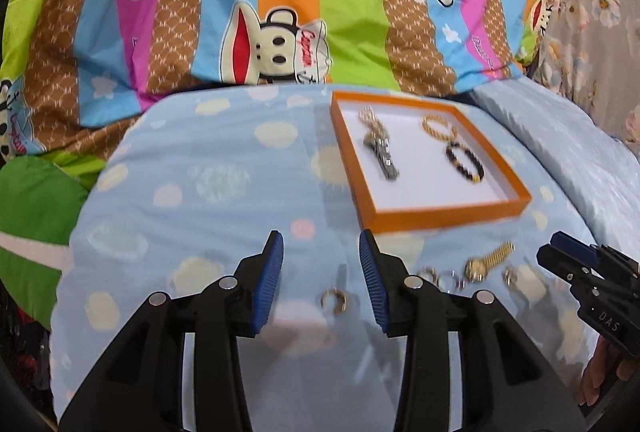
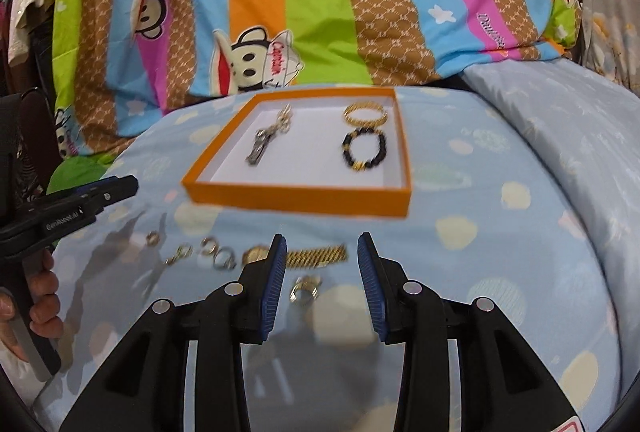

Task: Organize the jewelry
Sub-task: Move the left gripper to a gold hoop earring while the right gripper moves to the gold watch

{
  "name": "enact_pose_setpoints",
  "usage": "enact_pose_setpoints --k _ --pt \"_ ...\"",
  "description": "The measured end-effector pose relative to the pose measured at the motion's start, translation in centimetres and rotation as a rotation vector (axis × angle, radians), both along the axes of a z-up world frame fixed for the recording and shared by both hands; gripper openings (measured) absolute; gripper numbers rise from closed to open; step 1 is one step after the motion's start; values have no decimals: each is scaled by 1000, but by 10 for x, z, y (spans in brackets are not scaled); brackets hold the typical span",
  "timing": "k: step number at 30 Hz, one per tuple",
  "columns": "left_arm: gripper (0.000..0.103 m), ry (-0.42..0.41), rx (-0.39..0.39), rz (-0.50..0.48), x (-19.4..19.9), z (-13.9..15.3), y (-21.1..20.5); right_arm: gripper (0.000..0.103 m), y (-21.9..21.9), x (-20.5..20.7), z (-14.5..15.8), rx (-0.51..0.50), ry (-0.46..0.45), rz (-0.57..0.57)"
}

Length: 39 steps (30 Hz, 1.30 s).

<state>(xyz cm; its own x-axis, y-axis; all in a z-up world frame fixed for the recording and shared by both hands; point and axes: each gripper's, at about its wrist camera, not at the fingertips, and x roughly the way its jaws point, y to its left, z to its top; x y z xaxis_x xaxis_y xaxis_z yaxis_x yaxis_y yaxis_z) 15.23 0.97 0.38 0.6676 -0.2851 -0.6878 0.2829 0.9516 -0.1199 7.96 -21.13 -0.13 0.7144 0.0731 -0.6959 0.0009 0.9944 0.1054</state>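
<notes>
Jewelry partly sorted on a blue spotted cushion (image 2: pixel 500 232).
Orange tray (image 2: pixel 296 198) holds two bracelets; gold watch (image 2: pixel 316 255) lies outside; left gripper (image 1: pixel 321 282) and right gripper (image 2: pixel 322 282) both spread, empty.

My left gripper (image 1: pixel 321 284) and right gripper (image 2: pixel 322 282) look alike: black plastic arms with round silver rivets and ribbed blue pads (image 1: pixel 269 280). One body carries white "DAS" lettering, the other "GenRobot.AI". Bare fingers (image 2: pixel 40 306) wrap the left handle.

1. Orange tray (image 2: pixel 296 200) on bed: gold bangle (image 2: pixel 366 114), black bead bracelet (image 2: pixel 364 149), silver chain piece (image 2: pixel 266 142) inside.
2. Gold watch (image 2: pixel 316 255) & rings (image 2: pixel 306 291) lie loose in front of tray.
</notes>
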Motion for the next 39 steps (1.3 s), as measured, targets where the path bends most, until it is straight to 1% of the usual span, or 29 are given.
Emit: enact_pose_setpoints --k 4,7,8,10,14,17,20,21,23,29,34,36,38,39 --pt "38 29 -4 -5 -12 -15 4 37 9 -9 -13 -19 24 8" --pt "39 27 7 0 -17 -20 5 37 9 -12 -18 10 45 13" --pt "41 28 9 0 -18 -21 5 37 9 -13 -18 13 44 9" --pt "52 33 10 2 -18 -23 5 37 7 -13 -18 20 45 3" --pt "54 48 24 -5 -17 -28 3 37 8 -11 -20 31 61 24" --pt "54 67 21 -9 -15 -31 3 37 17 -7 -18 2 59 90" --pt "54 97 15 -12 -11 -35 4 37 27 0 -15 -79 47 157" --pt "54 101 13 -13 -11 -36 4 39 31 4 -15 -112 47 189" --pt "54 102 15 -15 -10 -37 4 40 35 15 -16 -147 56 250" --pt "54 105 16 -17 -10 -37 3 40 38 43 -21 -143 82 367" --pt "54 106 17 -22 -11 -37 2 41 39 58 -28 -162 112 427" --pt "54 107 17 -23 -12 -38 2 41 37 64 -31 -143 131 438" --pt "54 108 17 -23 -12 -38 1 35 36 64 -31 -129 141 433" --pt "54 107 17 -23 -12 -38 1 28 37 63 -31 -130 142 424"
